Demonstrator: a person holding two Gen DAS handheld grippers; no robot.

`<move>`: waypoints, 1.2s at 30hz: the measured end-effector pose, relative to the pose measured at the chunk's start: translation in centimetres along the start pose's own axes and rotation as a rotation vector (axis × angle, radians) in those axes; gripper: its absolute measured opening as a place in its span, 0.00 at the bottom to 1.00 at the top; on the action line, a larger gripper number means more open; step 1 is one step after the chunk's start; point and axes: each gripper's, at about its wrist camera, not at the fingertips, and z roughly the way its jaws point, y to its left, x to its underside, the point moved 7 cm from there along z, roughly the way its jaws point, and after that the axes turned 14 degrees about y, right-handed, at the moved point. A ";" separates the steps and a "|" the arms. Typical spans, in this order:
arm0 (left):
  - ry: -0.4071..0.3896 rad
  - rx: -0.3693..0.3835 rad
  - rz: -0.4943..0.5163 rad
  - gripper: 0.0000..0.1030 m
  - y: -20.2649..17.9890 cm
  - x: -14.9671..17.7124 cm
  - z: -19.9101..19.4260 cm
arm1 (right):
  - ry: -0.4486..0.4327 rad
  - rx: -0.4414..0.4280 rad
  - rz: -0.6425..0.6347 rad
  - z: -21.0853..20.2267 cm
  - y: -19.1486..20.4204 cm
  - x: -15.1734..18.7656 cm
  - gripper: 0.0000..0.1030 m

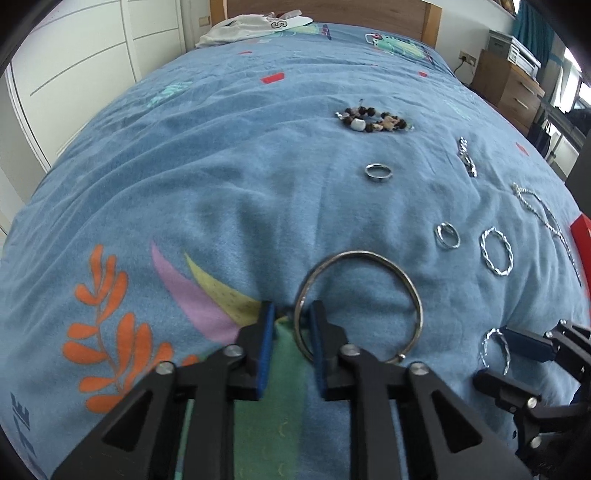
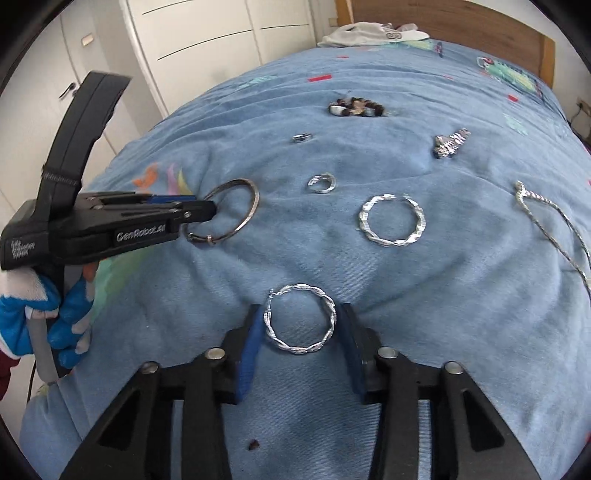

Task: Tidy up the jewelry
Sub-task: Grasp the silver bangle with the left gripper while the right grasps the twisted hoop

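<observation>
Jewelry lies on a blue bedspread [image 1: 184, 166]. My left gripper [image 1: 291, 317] is open a little, its jaws astride the left rim of a large plain metal bangle [image 1: 402, 280], also in the right wrist view [image 2: 251, 203]. My right gripper [image 2: 301, 325] is open, its jaws either side of a twisted silver hoop [image 2: 328, 306], also in the left wrist view [image 1: 491, 339]. A second twisted hoop [image 2: 391, 221] lies beyond it. Two rings [image 2: 321, 182] [image 2: 303, 137], a beaded bracelet [image 2: 356, 106], a silver clip [image 2: 450, 144] and a chain [image 2: 546, 214] lie farther off.
A wooden headboard [image 2: 461, 22] and folded white clothes [image 2: 369, 35] are at the far end of the bed. White wardrobe doors [image 2: 207, 37] stand to the left. A wooden dresser [image 1: 513, 88] stands to the right. A small dark crumb [image 2: 253, 445] lies near my right gripper.
</observation>
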 end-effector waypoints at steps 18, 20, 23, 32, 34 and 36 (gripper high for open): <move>-0.037 0.035 -0.068 0.04 0.7 2.4 -3.3 | -0.072 -0.056 0.047 -4.1 -0.5 1.9 0.38; -0.041 0.033 -0.066 0.04 0.7 2.8 -3.7 | -0.079 -0.056 0.051 -4.7 -0.4 2.3 0.38; -0.047 0.032 -0.064 0.04 0.6 3.4 -4.5 | -0.088 -0.053 0.053 -5.5 -0.2 2.7 0.38; -0.069 0.050 -0.059 0.04 0.0 4.5 -6.6 | -0.118 -0.041 0.054 -7.4 0.4 3.7 0.38; -0.073 0.057 -0.058 0.03 -0.3 4.7 -7.0 | -0.123 -0.042 0.054 -7.9 0.5 3.9 0.38; -0.077 0.064 -0.058 0.03 -0.5 4.9 -7.4 | -0.127 -0.041 0.054 -8.2 0.5 4.1 0.38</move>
